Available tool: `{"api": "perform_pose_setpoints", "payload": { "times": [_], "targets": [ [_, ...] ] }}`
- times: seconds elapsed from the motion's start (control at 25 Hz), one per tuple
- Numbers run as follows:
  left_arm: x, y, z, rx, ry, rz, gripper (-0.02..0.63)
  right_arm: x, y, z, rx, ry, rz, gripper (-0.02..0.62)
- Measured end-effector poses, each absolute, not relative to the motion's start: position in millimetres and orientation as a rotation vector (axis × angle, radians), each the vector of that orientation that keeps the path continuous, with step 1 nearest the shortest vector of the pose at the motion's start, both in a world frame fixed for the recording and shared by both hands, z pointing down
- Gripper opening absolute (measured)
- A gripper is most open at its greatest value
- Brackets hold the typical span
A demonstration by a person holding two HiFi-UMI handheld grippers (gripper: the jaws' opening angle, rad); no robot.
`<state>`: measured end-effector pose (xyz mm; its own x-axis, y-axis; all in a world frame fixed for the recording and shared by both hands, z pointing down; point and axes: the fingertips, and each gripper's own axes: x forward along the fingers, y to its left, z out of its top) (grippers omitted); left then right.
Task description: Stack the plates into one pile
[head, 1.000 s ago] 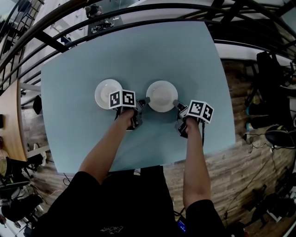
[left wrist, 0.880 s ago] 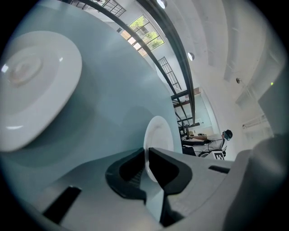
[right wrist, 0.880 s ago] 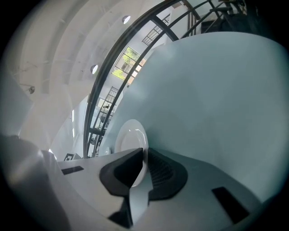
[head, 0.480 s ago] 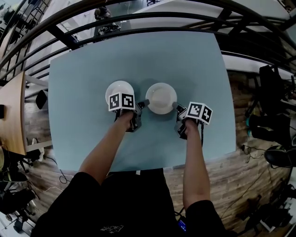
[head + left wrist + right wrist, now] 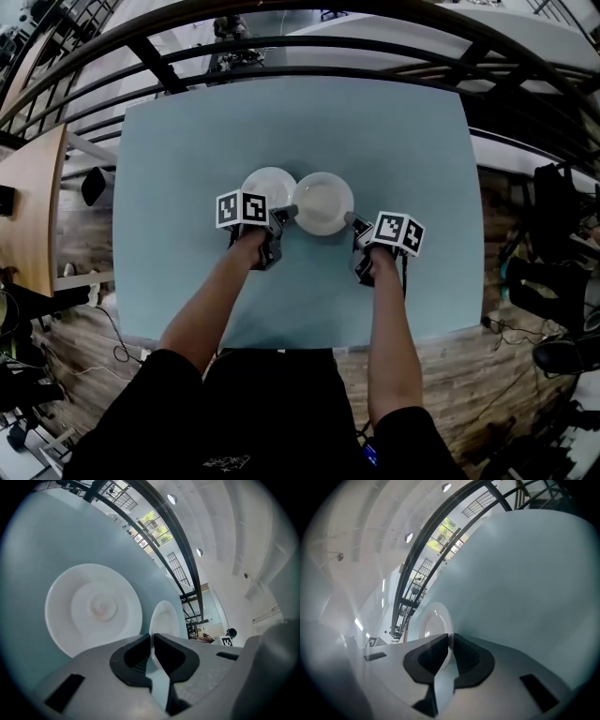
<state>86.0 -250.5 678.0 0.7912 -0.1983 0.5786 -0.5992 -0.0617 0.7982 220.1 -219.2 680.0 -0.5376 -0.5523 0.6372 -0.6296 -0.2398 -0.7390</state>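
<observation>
A pale blue table (image 5: 394, 141) fills the head view, with a dark railing (image 5: 281, 45) curving past its far edge and wood flooring around it. A person's bare forearms (image 5: 208, 305) reach in from the near side, one tool in each hand. Two white plates sit close together near the table's middle. The held plate (image 5: 323, 202) is carried between both tools, its left edge overlapping the rim of the second plate (image 5: 265, 185), which lies flat on the table just to its left. The left tool (image 5: 281, 217) is clamped on the held plate's left rim and the right tool (image 5: 354, 223) on its right rim; each gripper view shows the pads closed onto the thin white edge. Each tool bears a black-and-white marker cube (image 5: 241, 208).
</observation>
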Motion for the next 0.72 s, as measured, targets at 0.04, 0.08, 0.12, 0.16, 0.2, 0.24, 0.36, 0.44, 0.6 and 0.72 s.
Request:
{"api": "perform_pose_setpoints", "payload": {
  "times": [0.04,0.08,0.12,0.16,0.2,0.24,0.36,0.44,0.6,0.72],
  "targets": [
    [77.8,-252.1,678.8,1.626,-0.653,0.362,0.034,212.3,-222.2,680.3,1.465,-1.901,1.92,0.035],
    [69.6,-253.4,679.5,1.622,-0.662,0.357,0.034,204.4,-225.1,680.6,1.451,-1.905,1.915,0.035],
    [61.5,-254.4,679.7,1.62,-0.672,0.355,0.034,196.7,-227.6,680.7,1.438,-1.909,1.91,0.034],
    [54.0,-255.0,679.6,1.621,-0.681,0.355,0.034,189.4,-229.7,680.5,1.426,-1.913,1.904,0.034],
    [47.1,-255.2,679.2,1.624,-0.691,0.358,0.034,182.7,-231.2,680.1,1.414,-1.916,1.898,0.035],
    [40.9,-255.7,678.8,1.625,-0.699,0.359,0.034,176.6,-232.6,679.7,1.404,-1.918,1.892,0.034],
    [22.1,-262.9,678.8,1.619,-0.716,0.348,0.034,157.9,-241.0,678.6,1.379,-1.926,1.876,0.034],
    [9.7,-266.6,679.7,1.606,-0.722,0.331,0.034,145.5,-245.4,678.6,1.369,-1.926,1.862,0.035],
    [-13.5,-271.3,684.8,1.586,-0.734,0.317,0.034,122.6,-251.8,682.4,1.352,-1.919,1.849,0.035],
    [-28.9,-276.5,689.2,1.579,-0.746,0.317,0.034,107.5,-257.6,686.0,1.342,-1.918,1.843,0.035]
  ]
}}
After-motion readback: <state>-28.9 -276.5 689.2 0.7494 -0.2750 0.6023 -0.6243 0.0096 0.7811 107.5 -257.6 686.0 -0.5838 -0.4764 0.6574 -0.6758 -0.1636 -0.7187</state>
